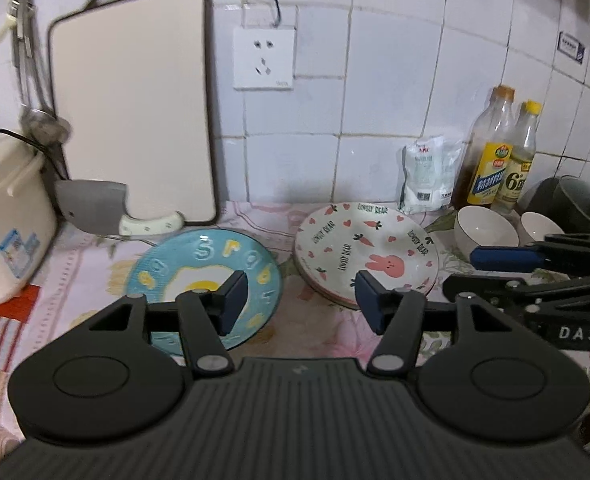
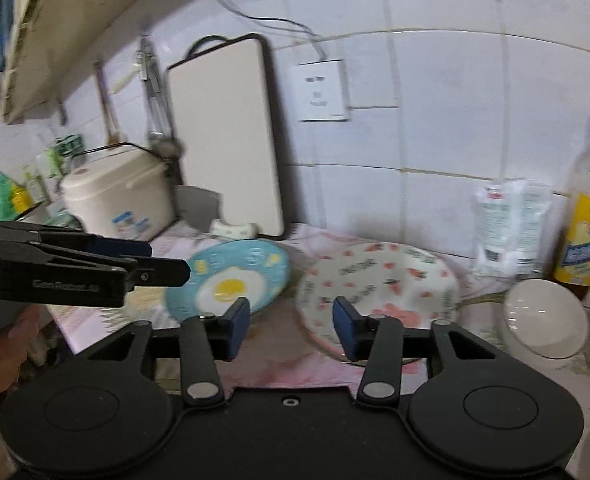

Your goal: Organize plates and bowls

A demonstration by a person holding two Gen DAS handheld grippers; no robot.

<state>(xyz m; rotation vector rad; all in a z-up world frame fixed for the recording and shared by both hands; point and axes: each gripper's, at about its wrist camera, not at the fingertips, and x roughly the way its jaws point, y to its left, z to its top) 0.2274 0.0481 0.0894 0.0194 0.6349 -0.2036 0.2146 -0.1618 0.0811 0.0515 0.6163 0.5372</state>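
Task barely begun. Left gripper and right gripper both released, holding nothing, above bench. Blue egg plate lies alone beside bunny plate stack; 2 white bowls apart at right. Stacking left.

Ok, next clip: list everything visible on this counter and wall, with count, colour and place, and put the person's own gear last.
blue egg plate: 1, blue with a fried-egg design, counter left of centre
bunny plates: a stack, exact count unclear, white with pink bunny and carrots, right of the egg plate
bowls: 2, white, right of the stack
bottles: 2, yellow caps and labels, by the wall at right
white packet: 1, left of the bottles
cutting board: 1, cream, leaning on the wall
cleaver: 1, grey blade, at the board's foot
rice cooker: 1, cream, far left
wall socket: 1, white
left gripper: open, empty
right gripper: open, empty
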